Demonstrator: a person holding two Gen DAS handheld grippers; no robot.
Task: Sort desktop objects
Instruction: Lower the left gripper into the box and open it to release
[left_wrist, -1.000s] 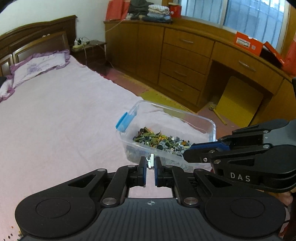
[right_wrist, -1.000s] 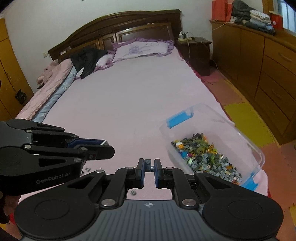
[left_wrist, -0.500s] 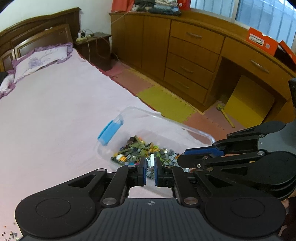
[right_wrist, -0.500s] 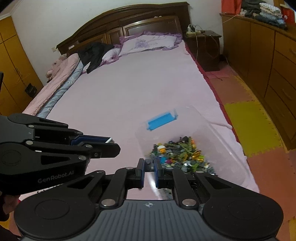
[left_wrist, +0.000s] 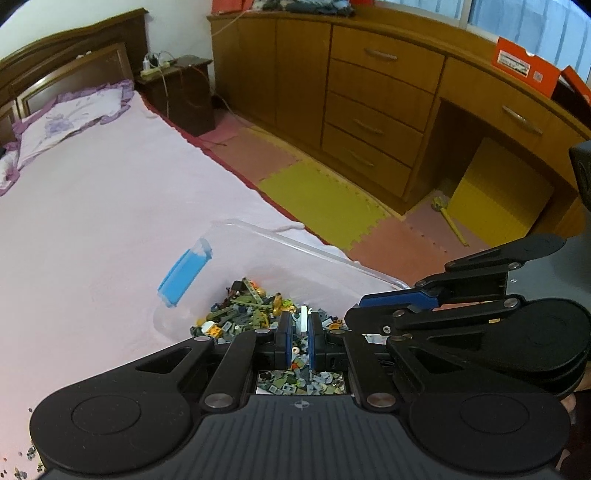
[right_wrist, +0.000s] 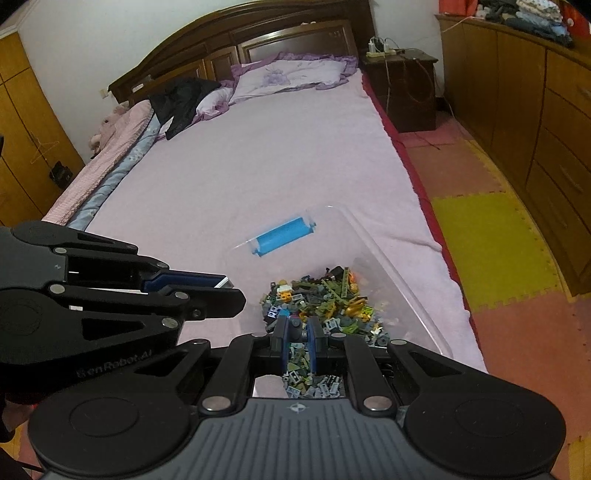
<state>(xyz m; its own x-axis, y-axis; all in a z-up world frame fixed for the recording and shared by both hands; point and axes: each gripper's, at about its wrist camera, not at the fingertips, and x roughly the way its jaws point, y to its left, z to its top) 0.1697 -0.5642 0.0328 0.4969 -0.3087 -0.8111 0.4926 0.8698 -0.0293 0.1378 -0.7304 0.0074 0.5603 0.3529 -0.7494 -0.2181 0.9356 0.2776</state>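
A clear plastic bin (left_wrist: 317, 251) with a blue latch (left_wrist: 184, 275) sits on the pink bed near its right edge and holds a pile of small bricks (left_wrist: 251, 310). Directly above that pile my left gripper (left_wrist: 299, 325) is shut on a small white piece (left_wrist: 304, 315). My right gripper (left_wrist: 360, 310) reaches in beside it from the right. In the right wrist view, the right gripper (right_wrist: 298, 328) is shut on a small dark grey piece (right_wrist: 295, 324) above the brick pile (right_wrist: 325, 295). The left gripper (right_wrist: 232, 291) shows at the left, level with the bin (right_wrist: 388, 266).
Pink bed sheet (left_wrist: 92, 221) spreads left of the bin; a few loose tiny pieces (left_wrist: 26, 461) lie at the near left. The bed edge drops to foam floor mats (left_wrist: 321, 199). A wooden dresser (left_wrist: 369, 110) lines the right wall. Pillows (right_wrist: 295, 74) lie by the headboard.
Both grippers have moved forward and down over the bin, so the brick pile now lies right under their fingers. Each still holds its small piece.
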